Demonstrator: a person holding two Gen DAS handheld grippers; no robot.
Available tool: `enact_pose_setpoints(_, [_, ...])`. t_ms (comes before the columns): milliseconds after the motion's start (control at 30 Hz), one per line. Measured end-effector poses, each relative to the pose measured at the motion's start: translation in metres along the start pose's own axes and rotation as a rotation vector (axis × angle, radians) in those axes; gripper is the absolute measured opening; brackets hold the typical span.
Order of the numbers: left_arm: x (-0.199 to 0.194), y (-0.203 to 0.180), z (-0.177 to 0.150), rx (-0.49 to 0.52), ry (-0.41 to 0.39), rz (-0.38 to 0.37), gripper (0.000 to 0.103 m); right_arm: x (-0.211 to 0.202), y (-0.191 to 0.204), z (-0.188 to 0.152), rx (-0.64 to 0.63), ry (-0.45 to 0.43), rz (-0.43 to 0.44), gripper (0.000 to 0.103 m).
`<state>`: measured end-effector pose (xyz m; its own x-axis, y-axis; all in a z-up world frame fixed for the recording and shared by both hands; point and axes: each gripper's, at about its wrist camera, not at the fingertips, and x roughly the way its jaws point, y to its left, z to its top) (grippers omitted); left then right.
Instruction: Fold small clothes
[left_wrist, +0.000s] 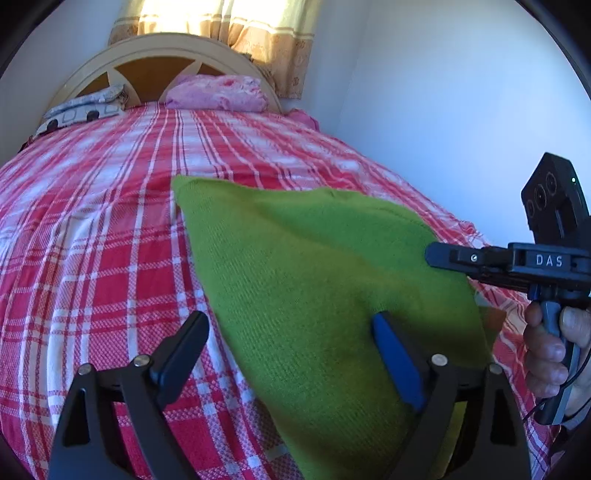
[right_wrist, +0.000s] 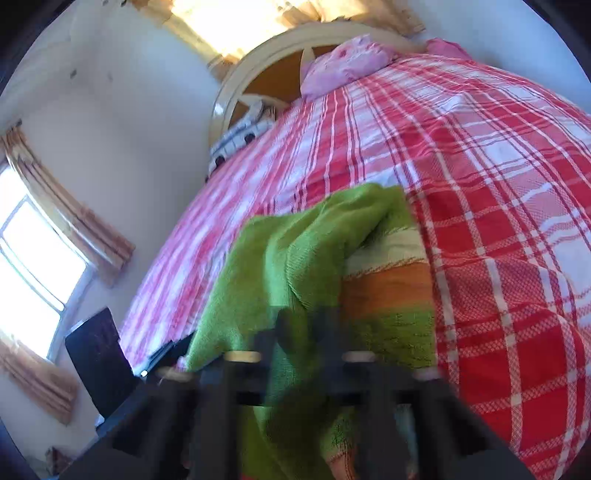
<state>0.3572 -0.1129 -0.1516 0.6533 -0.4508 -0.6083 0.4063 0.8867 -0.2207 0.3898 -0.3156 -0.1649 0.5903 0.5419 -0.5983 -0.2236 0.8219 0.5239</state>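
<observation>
Meanwhile, right gripper (right_wrist: 306, 325) clamps green garment (left_wrist: 314, 266).

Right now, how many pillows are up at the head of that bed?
2. A pink pillow leans on the headboard near the middle. A grey patterned pillow lies beside it, nearer the bed's left edge in the left view. Others may sit outside these views.

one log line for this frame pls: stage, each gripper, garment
stage: mid-fold | left gripper: open, holds nothing | right gripper: shut on green knit, fold lifted | knit otherwise on plaid bed
</observation>
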Motion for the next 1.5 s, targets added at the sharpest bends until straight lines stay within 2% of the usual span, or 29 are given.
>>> enact_pose_setpoints(67, [-0.009,0.002,-0.001,-0.004,-0.039,-0.011,0.103,-0.014,0.013,0.000,-0.053,-0.056,-0.037,0.007])
enact_pose_setpoints(100, [-0.012,0.004,-0.002,-0.012,-0.055,-0.020,0.103,-0.014,0.013,0.000,-0.053,-0.056,-0.037,0.007])
enact_pose_setpoints(133, [-0.012,0.006,-0.002,-0.023,-0.054,-0.022,0.103,-0.023,0.019,0.001,-0.077,-0.101,-0.055,0.007])
enact_pose_setpoints(167, [-0.009,0.008,-0.002,-0.034,-0.040,-0.020,0.103,-0.034,0.023,0.003,-0.103,-0.149,-0.112,0.007])
enact_pose_setpoints(200, [-0.006,0.008,-0.002,-0.040,-0.023,-0.020,0.103,-0.030,0.019,0.004,-0.102,-0.136,-0.155,0.007])
enact_pose_setpoints(300, [0.007,0.003,-0.003,-0.018,0.037,0.000,0.103,-0.002,-0.010,-0.001,-0.028,-0.031,-0.197,0.007])
enact_pose_setpoints(333, [0.009,0.001,-0.004,-0.010,0.047,0.006,0.103,0.004,-0.016,-0.003,-0.024,-0.013,-0.200,0.007])
enact_pose_setpoints(367, [0.009,0.001,-0.004,-0.006,0.050,0.008,0.103,0.003,-0.020,-0.005,-0.029,-0.031,-0.203,0.008])
enact_pose_setpoints(433, [0.007,0.001,-0.006,-0.009,0.043,0.010,0.103,-0.004,-0.017,-0.006,-0.023,-0.049,-0.206,0.013])
enact_pose_setpoints(500, [0.008,0.005,-0.007,-0.023,0.045,0.004,0.103,-0.015,-0.007,-0.005,-0.033,-0.092,-0.231,0.029])
enact_pose_setpoints(600, [0.009,0.007,-0.008,-0.038,0.055,-0.011,0.103,-0.031,0.026,-0.006,-0.146,-0.164,-0.195,0.029])
enact_pose_setpoints(667, [0.009,0.009,-0.008,-0.049,0.060,-0.018,0.103,-0.026,0.042,-0.008,-0.199,-0.122,-0.126,0.029])
enact_pose_setpoints(733, [0.010,0.011,-0.008,-0.060,0.060,-0.021,0.103,-0.018,0.045,-0.012,-0.188,-0.069,-0.107,0.029])
enact_pose_setpoints(833, [0.009,0.015,-0.008,-0.081,0.058,-0.030,0.103,-0.012,0.028,-0.031,-0.158,-0.003,-0.189,0.029])
enact_pose_setpoints(867, [0.008,0.015,-0.009,-0.084,0.058,-0.035,0.103,-0.012,0.020,-0.039,-0.153,0.012,-0.206,0.027])
enact_pose_setpoints(967, [0.009,0.017,-0.009,-0.093,0.061,-0.044,0.103,-0.031,0.011,-0.054,-0.144,-0.041,-0.180,0.026])
enact_pose_setpoints(1100, [0.011,0.021,-0.009,-0.113,0.068,-0.065,0.103,-0.055,0.002,-0.050,-0.142,-0.109,-0.177,0.026])
enact_pose_setpoints(1167, [0.011,0.023,-0.009,-0.120,0.071,-0.071,0.103,-0.047,0.003,-0.046,-0.185,-0.060,-0.217,0.026])
enact_pose_setpoints(1233, [0.012,0.024,-0.009,-0.125,0.072,-0.073,0.103,-0.031,0.006,-0.047,-0.236,0.024,-0.232,0.026])
enact_pose_setpoints(1267, [0.012,0.023,-0.009,-0.126,0.073,-0.075,0.103,-0.021,0.009,-0.051,-0.286,0.074,-0.273,0.026])
enact_pose_setpoints(1333, [0.012,0.023,-0.009,-0.129,0.075,-0.076,0.103,-0.018,0.013,-0.054,-0.334,0.075,-0.298,0.026])
enact_pose_setpoints(1433, [0.012,0.023,-0.009,-0.132,0.077,-0.079,0.103,-0.025,0.019,-0.057,-0.359,0.058,-0.311,0.006])
enact_pose_setpoints(1500, [0.012,0.023,-0.009,-0.133,0.077,-0.079,0.103,-0.035,0.020,-0.057,-0.339,0.024,-0.306,0.004])
